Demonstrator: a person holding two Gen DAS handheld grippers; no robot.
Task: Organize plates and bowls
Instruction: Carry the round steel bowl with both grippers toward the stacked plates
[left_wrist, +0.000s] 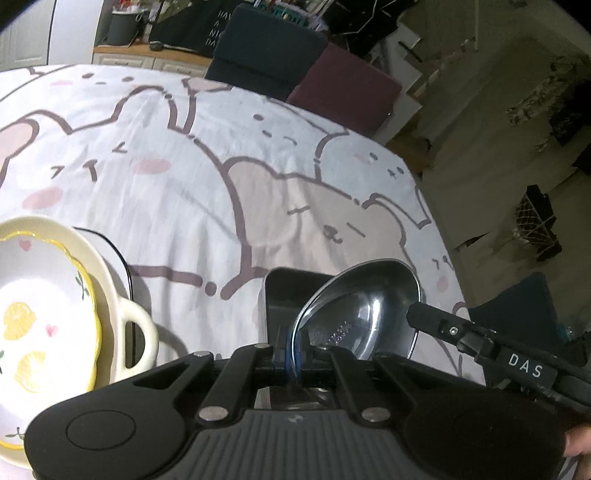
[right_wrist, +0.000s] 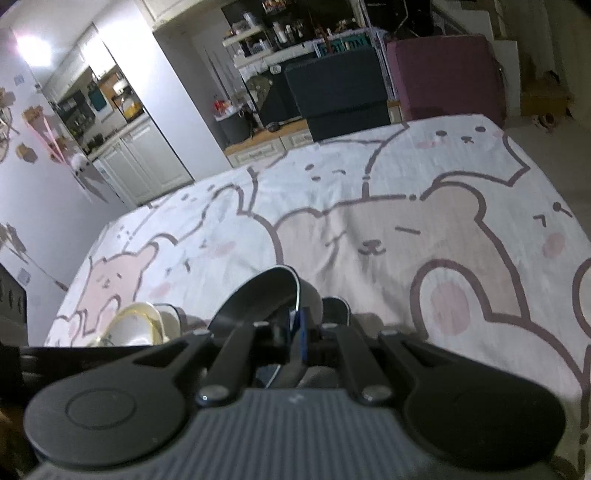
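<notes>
A shiny steel bowl (left_wrist: 362, 314) hangs tilted just above the cloth. My left gripper (left_wrist: 295, 343) is shut on its near rim. My right gripper (right_wrist: 299, 321) is shut on the rim of the same bowl (right_wrist: 255, 295), which looks dark in the right wrist view. One right finger (left_wrist: 421, 314) reaches the bowl's right rim in the left wrist view. To the left stands a stack: a lemon-print plate (left_wrist: 40, 314) in a cream handled dish (left_wrist: 129, 332) on a black-rimmed plate (left_wrist: 123, 258). The stack (right_wrist: 136, 325) also shows low left in the right wrist view.
The table wears a bear-print cloth (left_wrist: 184, 184); its right edge drops off close to the bowl. A dark blue chair (left_wrist: 266, 48) and a maroon one (left_wrist: 343, 85) stand beyond the far edge. Part of a hand (left_wrist: 580, 443) shows at the lower right.
</notes>
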